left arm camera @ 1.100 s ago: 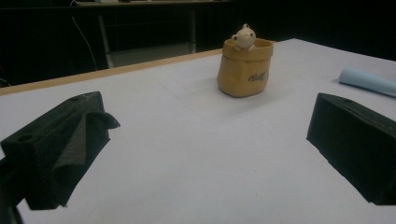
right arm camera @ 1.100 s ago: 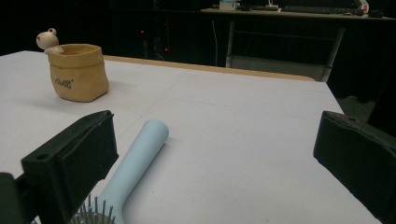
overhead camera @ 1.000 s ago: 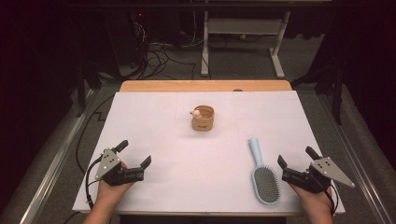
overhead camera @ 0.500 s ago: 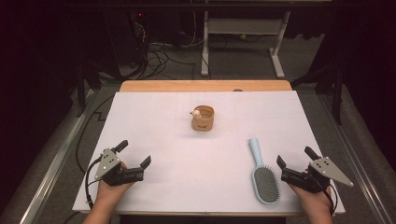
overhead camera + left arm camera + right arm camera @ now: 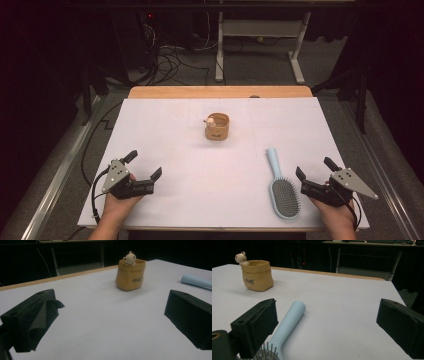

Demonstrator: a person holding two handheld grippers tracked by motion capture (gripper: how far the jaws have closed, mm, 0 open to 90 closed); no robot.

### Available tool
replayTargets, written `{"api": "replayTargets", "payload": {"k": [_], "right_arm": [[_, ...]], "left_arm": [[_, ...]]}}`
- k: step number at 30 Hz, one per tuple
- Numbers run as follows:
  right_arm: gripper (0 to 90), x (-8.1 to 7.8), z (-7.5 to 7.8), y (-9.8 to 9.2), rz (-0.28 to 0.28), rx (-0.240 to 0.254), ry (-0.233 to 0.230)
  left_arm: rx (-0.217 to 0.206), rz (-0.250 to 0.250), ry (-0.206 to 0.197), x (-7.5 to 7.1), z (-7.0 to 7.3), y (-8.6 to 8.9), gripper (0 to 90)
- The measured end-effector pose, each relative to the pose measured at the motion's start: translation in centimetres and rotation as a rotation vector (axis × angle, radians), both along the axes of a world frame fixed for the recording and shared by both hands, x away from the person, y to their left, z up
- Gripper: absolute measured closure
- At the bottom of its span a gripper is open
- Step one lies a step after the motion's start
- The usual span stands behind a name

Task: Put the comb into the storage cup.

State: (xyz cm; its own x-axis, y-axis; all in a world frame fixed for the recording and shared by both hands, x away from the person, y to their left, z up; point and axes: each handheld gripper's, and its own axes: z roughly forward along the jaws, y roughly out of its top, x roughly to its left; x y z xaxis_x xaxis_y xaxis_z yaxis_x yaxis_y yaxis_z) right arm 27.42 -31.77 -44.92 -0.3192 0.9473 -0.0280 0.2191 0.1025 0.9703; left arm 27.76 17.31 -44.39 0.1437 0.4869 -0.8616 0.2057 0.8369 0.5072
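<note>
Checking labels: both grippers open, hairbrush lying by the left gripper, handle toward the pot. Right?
One slip: the hairbrush lies by the right gripper, not the left gripper; the high view shows it. Both grippers are open, and its handle does point toward the pot.

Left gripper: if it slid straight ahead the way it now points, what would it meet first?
Probably the tan pouch-shaped pot with the small figure on its rim; the left gripper points roughly at it, though it may pass just beside it.
</note>
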Motion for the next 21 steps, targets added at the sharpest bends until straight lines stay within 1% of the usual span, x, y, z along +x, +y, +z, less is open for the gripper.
{"api": "replayTargets", "payload": {"k": [4, 6, 9, 13, 15, 18, 21], "right_arm": [[6.7, 0.03, -0.07, 0.1, 0.008, -0.003, 0.006], [8.3, 0.03, -0.1, 0.17, 0.008, -0.008, 0.006], [12.4, -0.01, -0.1, 0.17, 0.013, -0.014, 0.007], [17.2, -0.1, -0.08, 0.17, 0.014, -0.01, 0.009], [20.9, -0.12, -0.06, 0.14, 0.015, -0.007, 0.011], [28.6, -0.2, -0.02, 0.1, 0.02, -0.008, 0.014], [35.7, -0.21, -0.01, 0.15, 0.037, -0.007, 0.025]], "left_arm": [[-0.008, 0.001, 0.0, -0.01, 0.04, 0.0, 0.2], [-0.006, 0.0, -0.004, -0.02, 0.04, 0.03, 0.2], [-0.005, -0.005, -0.005, -0.06, 0.03, 0.04, 0.2], [-0.004, -0.008, -0.006, -0.08, 0.04, 0.07, 0.2], [-0.005, -0.008, -0.006, -0.08, 0.05, 0.08, 0.2], [-0.015, -0.008, 0.003, -0.13, 0.1, 0.06, 0.2], [-0.017, -0.004, 0.004, -0.12, 0.11, 0.07, 0.2]]}}
